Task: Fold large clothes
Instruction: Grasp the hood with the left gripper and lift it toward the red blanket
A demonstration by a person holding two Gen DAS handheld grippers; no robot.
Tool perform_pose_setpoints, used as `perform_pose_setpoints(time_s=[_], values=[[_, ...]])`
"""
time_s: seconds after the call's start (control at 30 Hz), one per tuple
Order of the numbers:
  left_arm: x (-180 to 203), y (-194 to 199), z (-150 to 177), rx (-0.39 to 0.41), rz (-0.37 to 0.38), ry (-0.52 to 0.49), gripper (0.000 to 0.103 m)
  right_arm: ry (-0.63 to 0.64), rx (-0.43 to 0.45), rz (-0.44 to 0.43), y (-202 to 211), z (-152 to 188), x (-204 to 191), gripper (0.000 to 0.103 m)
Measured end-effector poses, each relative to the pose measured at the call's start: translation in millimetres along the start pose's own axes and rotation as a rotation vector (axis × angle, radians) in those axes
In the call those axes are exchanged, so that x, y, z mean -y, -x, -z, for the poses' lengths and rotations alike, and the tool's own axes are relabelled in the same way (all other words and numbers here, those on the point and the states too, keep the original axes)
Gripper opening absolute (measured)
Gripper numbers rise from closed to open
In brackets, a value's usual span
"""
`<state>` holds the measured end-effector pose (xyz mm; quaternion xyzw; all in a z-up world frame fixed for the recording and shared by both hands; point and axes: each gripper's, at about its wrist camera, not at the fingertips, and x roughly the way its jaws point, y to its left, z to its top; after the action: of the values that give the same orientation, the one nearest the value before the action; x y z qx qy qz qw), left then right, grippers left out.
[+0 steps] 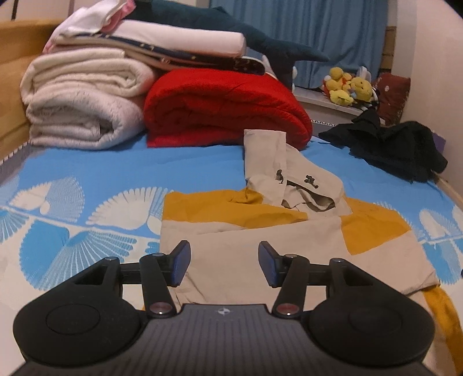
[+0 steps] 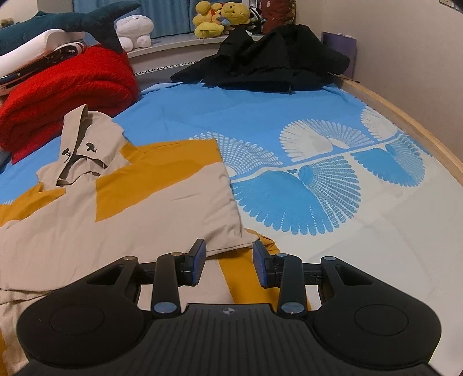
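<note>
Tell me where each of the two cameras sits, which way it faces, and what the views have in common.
Left wrist: on the left gripper, low over the beige-and-yellow jacket, facing the folded blankets and blue curtain; its own open fingers show.
Right wrist: on the right gripper, at the jacket's near corner, facing the black garment and wall; its open fingers show.
Shared: jacket, red blanket, black garment, yellow plush toys, blue bedsheet.

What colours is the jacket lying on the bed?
Beige with mustard-yellow panels; the jacket shows best in the right wrist view.
</note>
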<state>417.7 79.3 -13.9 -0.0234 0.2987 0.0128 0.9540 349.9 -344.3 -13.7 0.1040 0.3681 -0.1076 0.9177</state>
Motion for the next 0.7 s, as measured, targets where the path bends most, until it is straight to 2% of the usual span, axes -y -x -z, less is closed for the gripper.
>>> perform_pose_setpoints(time_s=[0.2, 0.27, 0.33, 0.37, 0.4, 0.53, 0.7], values=[[10, 18, -9, 0.049, -0.009, -0.057, 0.055, -0.003, 0.004, -0.019, 4, -6, 10, 0.037], [13, 20, -12, 0.049, -0.014, -0.066, 0.047, -0.022, 0.008, -0.029, 5, -8, 15, 0.037], [20, 13, -22, 0.028, -0.006, -0.065, 0.03, -0.036, 0.013, -0.033, 4, -10, 20, 0.037], [23, 8, -28, 0.014, 0.006, -0.058, 0.025, -0.042, 0.013, -0.034, 2, -10, 22, 0.037], [27, 0, -37, 0.0, 0.022, -0.052, 0.019, -0.048, 0.003, -0.032, -1, -10, 24, 0.037], [50, -38, -82, 0.0, 0.048, -0.07, 0.019, -0.087, -0.016, -0.044, -8, -14, 31, 0.037], [82, -121, -138, -0.043, 0.089, -0.081, 0.019, -0.108, -0.024, -0.05, -16, -18, 37, 0.037]])
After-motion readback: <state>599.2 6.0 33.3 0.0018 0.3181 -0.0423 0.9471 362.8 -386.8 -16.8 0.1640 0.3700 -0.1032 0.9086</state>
